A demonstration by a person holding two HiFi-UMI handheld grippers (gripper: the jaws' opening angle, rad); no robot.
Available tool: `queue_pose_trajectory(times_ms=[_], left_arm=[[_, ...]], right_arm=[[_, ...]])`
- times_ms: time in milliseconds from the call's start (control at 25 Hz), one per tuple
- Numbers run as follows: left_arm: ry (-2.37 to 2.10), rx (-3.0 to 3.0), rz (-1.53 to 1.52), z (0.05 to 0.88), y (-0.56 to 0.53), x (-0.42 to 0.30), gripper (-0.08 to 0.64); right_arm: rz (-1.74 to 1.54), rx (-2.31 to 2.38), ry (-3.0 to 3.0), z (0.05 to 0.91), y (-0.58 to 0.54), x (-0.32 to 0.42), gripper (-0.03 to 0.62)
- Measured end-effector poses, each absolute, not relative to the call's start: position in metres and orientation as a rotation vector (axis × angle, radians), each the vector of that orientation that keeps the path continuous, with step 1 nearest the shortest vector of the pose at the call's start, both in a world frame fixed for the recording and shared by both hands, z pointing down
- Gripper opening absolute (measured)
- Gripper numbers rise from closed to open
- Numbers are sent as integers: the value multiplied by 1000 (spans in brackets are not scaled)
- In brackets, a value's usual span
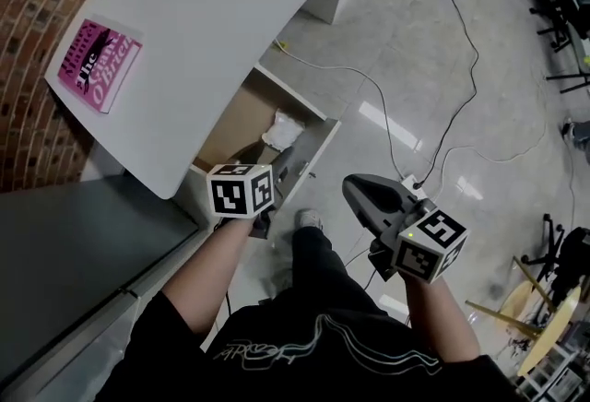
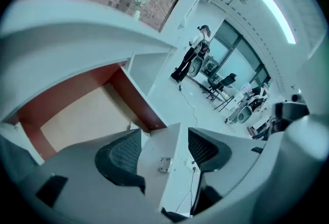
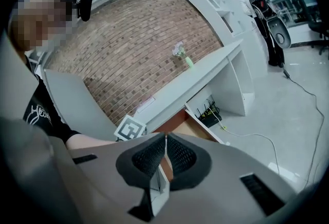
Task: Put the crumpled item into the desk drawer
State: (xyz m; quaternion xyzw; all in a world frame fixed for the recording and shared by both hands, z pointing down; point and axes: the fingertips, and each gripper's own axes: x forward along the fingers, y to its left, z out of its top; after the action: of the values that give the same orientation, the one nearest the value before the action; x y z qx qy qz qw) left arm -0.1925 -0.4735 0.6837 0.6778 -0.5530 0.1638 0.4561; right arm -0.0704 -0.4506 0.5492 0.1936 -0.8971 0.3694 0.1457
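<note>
The desk drawer [image 1: 300,98] stands pulled out from under the white desk [image 1: 212,13]. A crumpled white item [image 1: 284,126] lies inside it near the front. My left gripper [image 1: 284,168] is at the drawer's front panel [image 2: 169,187]. In the left gripper view its jaws [image 2: 163,138] stand open astride the panel's top edge, with the pads clear of it. The drawer's brown wall [image 2: 136,99] and pale bottom show beyond. My right gripper [image 1: 355,191] hangs over the floor right of the drawer, shut [image 3: 165,153] with nothing in it.
A pink book [image 1: 97,64] lies on the desk's left end. A small vase with flowers [image 3: 181,53] stands farther along the desk. Cables [image 1: 461,41] run over the grey floor. A person [image 2: 193,56] stands far off by chairs. A brick wall backs the desk.
</note>
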Motion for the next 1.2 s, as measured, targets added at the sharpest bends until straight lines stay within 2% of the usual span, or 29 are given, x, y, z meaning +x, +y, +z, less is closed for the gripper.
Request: queue_pose_trajectory(times_ms=[240,680,960,1200], left_arm=[[-1349,1790,222,555,-410,-173,197],[-1210,2192,21,336,-276,-117,61],[-1148,2412,-85,231,-206,-79,23],[-1136,2500,-14,213,-166,-52,21]], right_arm=[[1069,580,-2690,471,-412,-64,43],[869,515,-2894,319,-294,-46,43],[496,501,-2984,241,-221,-25,44],[463,477,-3063,207,-179,-10,43]])
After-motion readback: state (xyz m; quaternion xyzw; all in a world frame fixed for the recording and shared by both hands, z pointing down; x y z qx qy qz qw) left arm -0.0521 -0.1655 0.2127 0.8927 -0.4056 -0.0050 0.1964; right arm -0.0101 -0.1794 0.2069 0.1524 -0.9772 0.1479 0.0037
